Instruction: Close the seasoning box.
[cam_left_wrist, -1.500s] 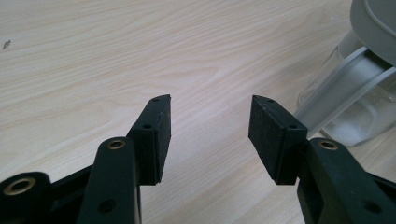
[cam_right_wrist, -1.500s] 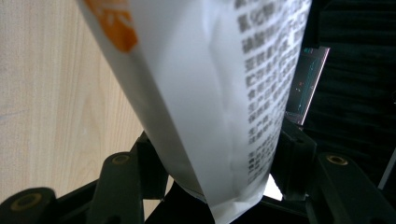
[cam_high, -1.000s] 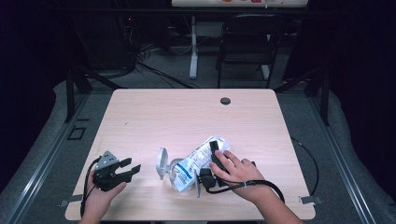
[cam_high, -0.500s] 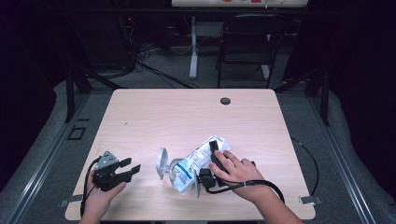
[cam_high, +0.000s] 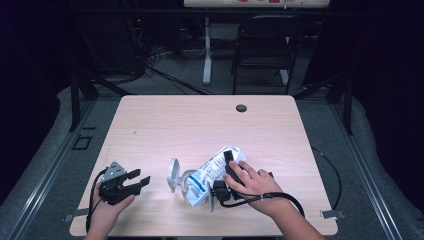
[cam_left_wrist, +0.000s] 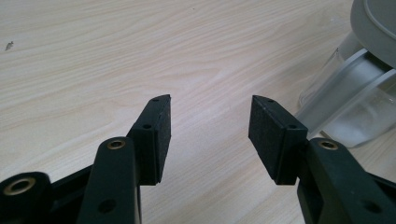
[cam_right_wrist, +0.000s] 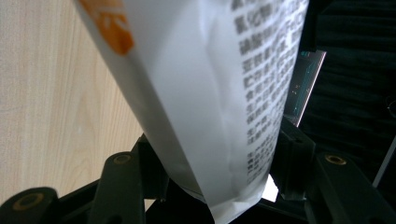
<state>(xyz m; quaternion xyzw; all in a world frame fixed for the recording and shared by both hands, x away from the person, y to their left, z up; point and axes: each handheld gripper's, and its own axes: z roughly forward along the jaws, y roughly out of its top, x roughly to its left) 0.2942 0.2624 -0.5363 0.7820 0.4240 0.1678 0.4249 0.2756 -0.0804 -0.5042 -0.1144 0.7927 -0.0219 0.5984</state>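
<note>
Near the table's front edge, the right gripper (cam_high: 226, 170) clamps a white bag (cam_high: 216, 167) tipped into a clear jar (cam_high: 186, 181), apparently mid-pour, while the left gripper (cam_high: 139, 182) rests open and empty; next, tilt the bag steeper.

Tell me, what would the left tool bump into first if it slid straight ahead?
Probably the clear jar with the grey lid: the left tool points toward it across bare table. Depth is uncertain.

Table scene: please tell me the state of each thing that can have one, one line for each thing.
Left gripper: open, nothing between its jaws, resting beside the jar.
Right gripper: closed on the bag.
Bag: tilted, lower end inside the jar mouth.
Jar: clear, lying on its side, open.
Lid: grey, swung open, at the jar mouth.
</note>
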